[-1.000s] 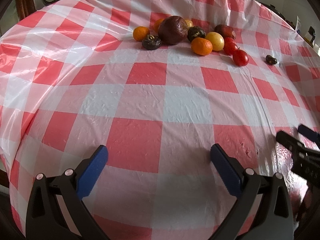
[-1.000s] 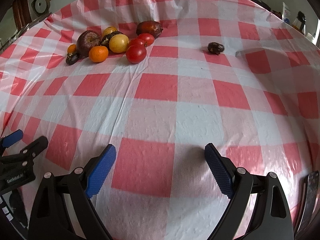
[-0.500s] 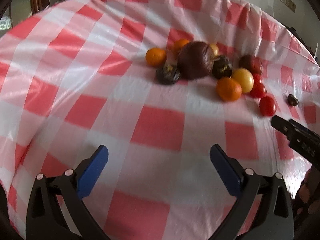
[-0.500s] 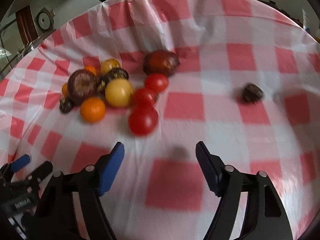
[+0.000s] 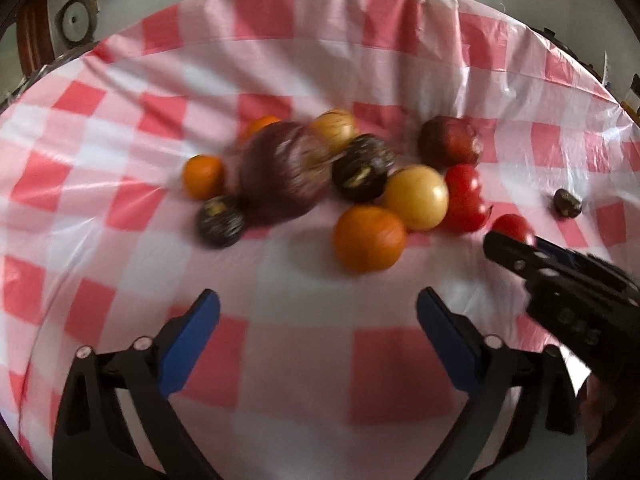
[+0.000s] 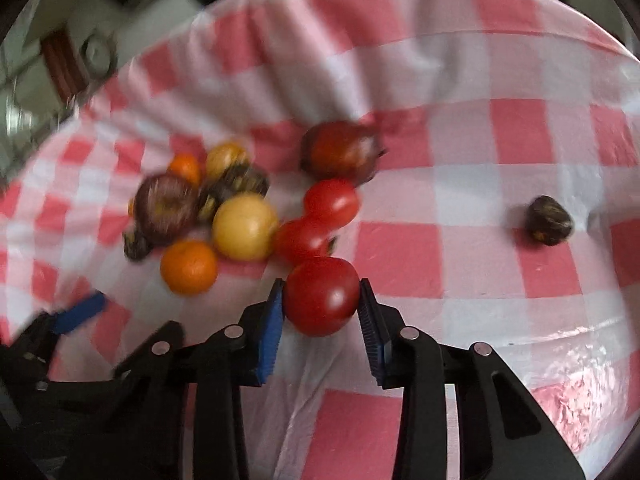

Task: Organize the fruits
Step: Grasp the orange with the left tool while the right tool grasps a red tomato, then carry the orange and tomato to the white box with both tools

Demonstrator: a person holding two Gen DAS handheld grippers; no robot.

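Three tomatoes [image 6: 321, 295], three oranges [image 6: 189, 267], two yellow fruits [image 6: 244, 227].

blurred: big purple fruit [image 5: 285, 176] | half-hidden: tomato [image 5: 512, 229] behind right gripper [image 5: 510, 254]

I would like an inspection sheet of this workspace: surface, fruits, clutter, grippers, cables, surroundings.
Surface: red and white checked tablecloth, wrinkled.
Job's things: fruit pile; one red tomato at its edge; small dark fruit lying apart.
Clutter: nothing seen.
Grippers: right gripper has just closed, pads pressing the red tomato; left gripper open and empty, short of the orange fruit.
Cables: nothing seen.
Surroundings: round object on the wall; rest blurred.
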